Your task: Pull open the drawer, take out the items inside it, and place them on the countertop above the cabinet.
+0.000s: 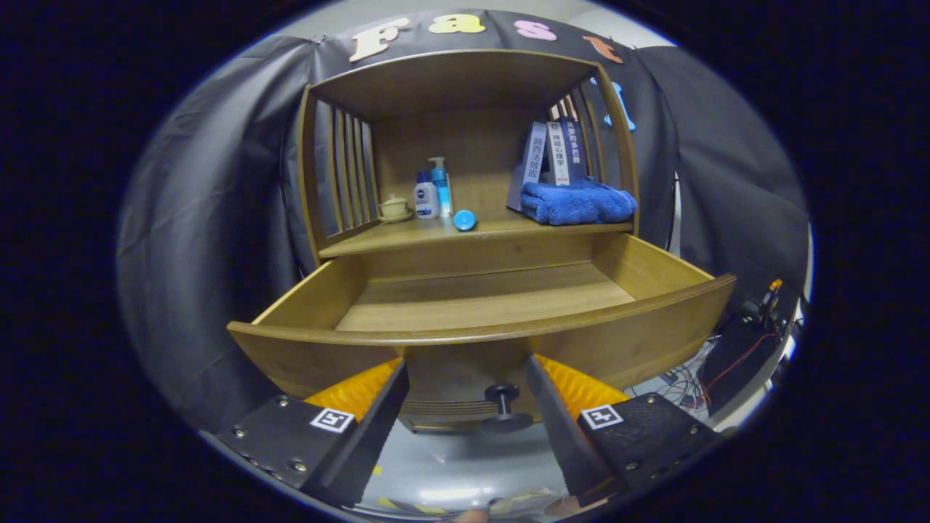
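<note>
Gripper (468, 370) level with the drawer front, aimed straight at the cabinet, fingers spread wide with nothing between the pads. Dark round knob (503, 396) sits in the gap between the fingers, closer to the right one, touching neither. Slight downward tilt to the view: drawer interior visible over the front panel.

Drawer (479, 338) pulled well out of the wooden cabinet (465, 73). Visible part of the drawer floor bare wood; strip right behind the front panel hidden, can't tell what lies there.

Countertop (407, 238) above the drawer carries, from left to right: small pale lidded cup (394, 208) by the slatted side, white bottle with dark cap (426, 197), blue pump bottle (441, 185) touching it just behind, small round blue object (464, 219) near the shelf's front edge, folded blue towel (577, 203) on the right. Three upright books (554, 154) behind the towel, leaning against the right slats.

Loose cables (716, 363) on the floor off to the right of the cabinet. Sliver of a hand (472, 516) behind the gripper body, too little showing to tell its grasp.
</note>
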The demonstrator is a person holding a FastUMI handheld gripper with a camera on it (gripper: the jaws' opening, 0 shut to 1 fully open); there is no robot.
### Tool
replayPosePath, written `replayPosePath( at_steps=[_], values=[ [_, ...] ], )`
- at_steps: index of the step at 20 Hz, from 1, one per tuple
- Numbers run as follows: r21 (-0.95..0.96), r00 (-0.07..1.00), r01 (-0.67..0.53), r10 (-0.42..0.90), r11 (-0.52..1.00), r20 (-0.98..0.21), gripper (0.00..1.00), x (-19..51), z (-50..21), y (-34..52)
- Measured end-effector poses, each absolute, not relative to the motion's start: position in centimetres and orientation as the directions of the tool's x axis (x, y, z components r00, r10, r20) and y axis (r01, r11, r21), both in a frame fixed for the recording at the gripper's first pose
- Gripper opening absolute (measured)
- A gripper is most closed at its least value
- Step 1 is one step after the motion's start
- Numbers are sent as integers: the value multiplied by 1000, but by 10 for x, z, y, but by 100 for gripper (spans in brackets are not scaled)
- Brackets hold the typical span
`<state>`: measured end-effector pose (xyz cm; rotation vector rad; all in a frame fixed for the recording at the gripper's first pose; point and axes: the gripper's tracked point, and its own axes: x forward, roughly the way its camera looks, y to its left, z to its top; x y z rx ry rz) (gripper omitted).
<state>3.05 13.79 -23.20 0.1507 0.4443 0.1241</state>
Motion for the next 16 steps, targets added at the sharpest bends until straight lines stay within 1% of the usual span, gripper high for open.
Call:
replayPosePath(
  at_steps=[9,14,16],
  values=[
    [162,890,-99,161,982,-427,98,51,-231,140],
    [131,882,-109,157,985,-445,98,76,-230,143],
    [142,893,-107,158,984,-422,98,84,-221,143]
  ],
)
